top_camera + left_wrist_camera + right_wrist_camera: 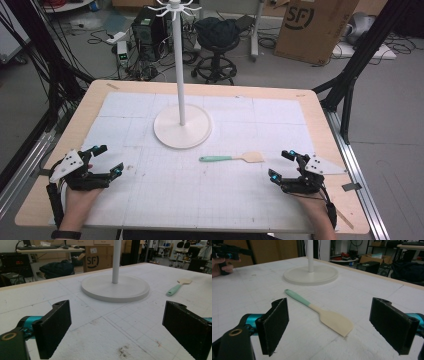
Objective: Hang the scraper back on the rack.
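Sitting at the start of the pick: both grippers rest at the near edge of the table (pixel 320 115), nothing held. Right gripper (pixel 283 165) has its jaws spread wide and points at the spatula (pixel 232 158); in the right gripper view the spatula (pixel 322 312) lies flat just ahead, between the lines of the two jaws, pale blade nearest, mint handle running away toward the stand. Left gripper (pixel 109 160) is also wide open, near left, well apart from the spatula.

On the table the spatula is right of centre, just near of the white stand base (pixel 182 127), not touching it.

Judgement: reach step, no contact yet. Next move for the right gripper: go forward and down, straddle the handle or neck across its narrow width, then close. Blade lies flat on the mat, so a low approach is needed.

Count: one spatula, one hook stand with pole (pixel 180 65), two grippers, one foam mat (pixel 200 200)
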The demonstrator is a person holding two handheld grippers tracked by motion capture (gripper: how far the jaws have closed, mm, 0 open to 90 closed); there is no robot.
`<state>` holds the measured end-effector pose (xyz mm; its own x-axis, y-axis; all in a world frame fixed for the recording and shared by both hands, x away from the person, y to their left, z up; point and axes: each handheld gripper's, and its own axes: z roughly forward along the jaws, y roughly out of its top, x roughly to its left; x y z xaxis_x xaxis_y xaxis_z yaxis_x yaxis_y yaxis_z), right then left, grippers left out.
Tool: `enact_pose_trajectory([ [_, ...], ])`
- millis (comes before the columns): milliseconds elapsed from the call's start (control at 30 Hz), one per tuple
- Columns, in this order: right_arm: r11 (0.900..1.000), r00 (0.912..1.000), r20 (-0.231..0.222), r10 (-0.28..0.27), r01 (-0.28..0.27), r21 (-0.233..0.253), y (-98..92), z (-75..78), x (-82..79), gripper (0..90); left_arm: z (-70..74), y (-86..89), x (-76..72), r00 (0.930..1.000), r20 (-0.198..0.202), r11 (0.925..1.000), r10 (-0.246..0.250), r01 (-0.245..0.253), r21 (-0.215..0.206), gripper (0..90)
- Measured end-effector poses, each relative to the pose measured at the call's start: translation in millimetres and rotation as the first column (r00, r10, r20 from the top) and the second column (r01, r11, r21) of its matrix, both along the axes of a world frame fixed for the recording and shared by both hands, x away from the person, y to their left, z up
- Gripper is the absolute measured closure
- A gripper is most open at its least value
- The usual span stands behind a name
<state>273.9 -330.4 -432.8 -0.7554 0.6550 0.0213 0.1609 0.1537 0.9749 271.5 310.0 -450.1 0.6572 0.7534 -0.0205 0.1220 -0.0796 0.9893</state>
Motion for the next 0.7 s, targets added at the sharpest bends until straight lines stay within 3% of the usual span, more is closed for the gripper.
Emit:
enact_pose_trajectory([
  [267,1.0,0.9998,-0.001,0.017,-0.017,-0.02,0.8,10.2,20.7,15.0,0.0,-0.8,-0.3,1.0,0.004,1.0,-0.002,0.001,0.004,9.0],
  [433,0.996,0.9961,-0.039,0.079,-0.081,-0.049,7.2,13.0,37.6,15.1,0.1,-1.3,-0.9,1.0,0.007,0.9999,-0.002,0.002,0.012,9.0],
  [700,0.966,0.9761,-0.121,0.181,-0.199,-0.166,34.5,14.2,62.9,15.4,0.1,-1.4,-0.9,1.0,0.007,0.9999,-0.003,0.003,0.013,9.0],
])
